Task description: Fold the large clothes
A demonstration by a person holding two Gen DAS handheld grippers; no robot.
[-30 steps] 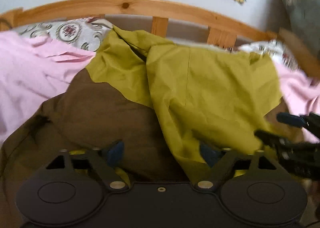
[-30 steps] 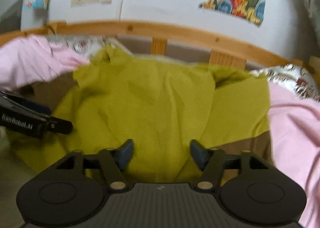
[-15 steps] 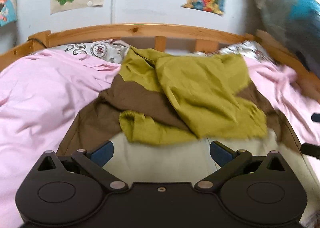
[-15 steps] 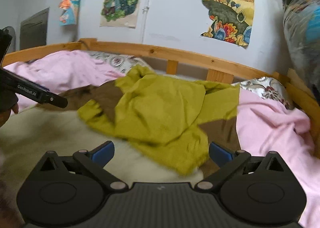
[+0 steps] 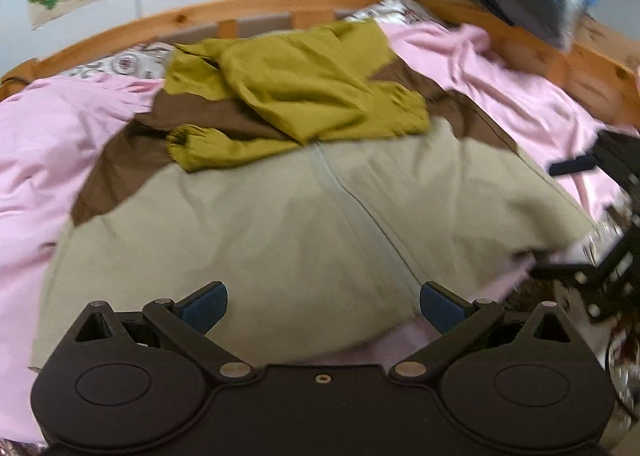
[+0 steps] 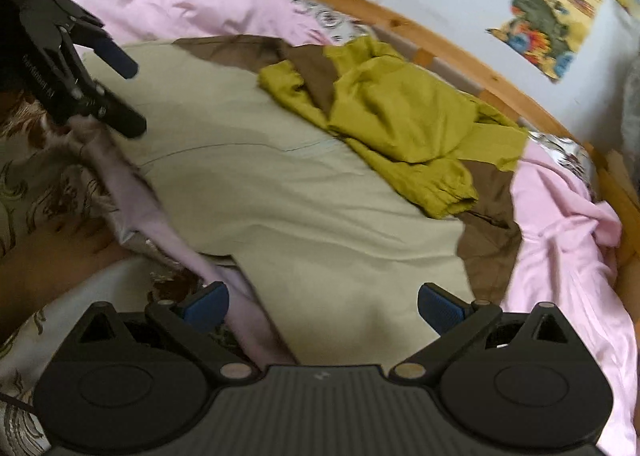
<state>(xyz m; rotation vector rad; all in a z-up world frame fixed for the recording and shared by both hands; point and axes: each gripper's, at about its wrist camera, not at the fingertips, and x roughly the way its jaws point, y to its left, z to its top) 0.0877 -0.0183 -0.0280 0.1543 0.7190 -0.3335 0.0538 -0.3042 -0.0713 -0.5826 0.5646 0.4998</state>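
A large jacket lies on the bed, with a beige lower body (image 5: 304, 223), a brown band (image 5: 200, 111) and olive-yellow sleeves and hood (image 5: 304, 87) folded over its far end. It also shows in the right wrist view (image 6: 280, 183), its olive part (image 6: 400, 111) at the far side. My left gripper (image 5: 323, 306) is open and empty above the jacket's near hem. My right gripper (image 6: 323, 304) is open and empty over the hem's corner. Each gripper shows in the other view: the right one (image 5: 600, 215), the left one (image 6: 100, 87).
A pink sheet (image 5: 48, 135) covers the bed on both sides of the jacket. A wooden headboard rail (image 5: 256, 7) runs behind. Patterned pillows (image 5: 120, 63) lie at the far end. A patterned quilt (image 6: 40, 183) hangs at the near edge. Posters hang on the wall.
Both grippers opened, let go of the olive sleeves and pulled back toward the near edge of the bed. The sleeves now lie folded across the jacket's upper part.
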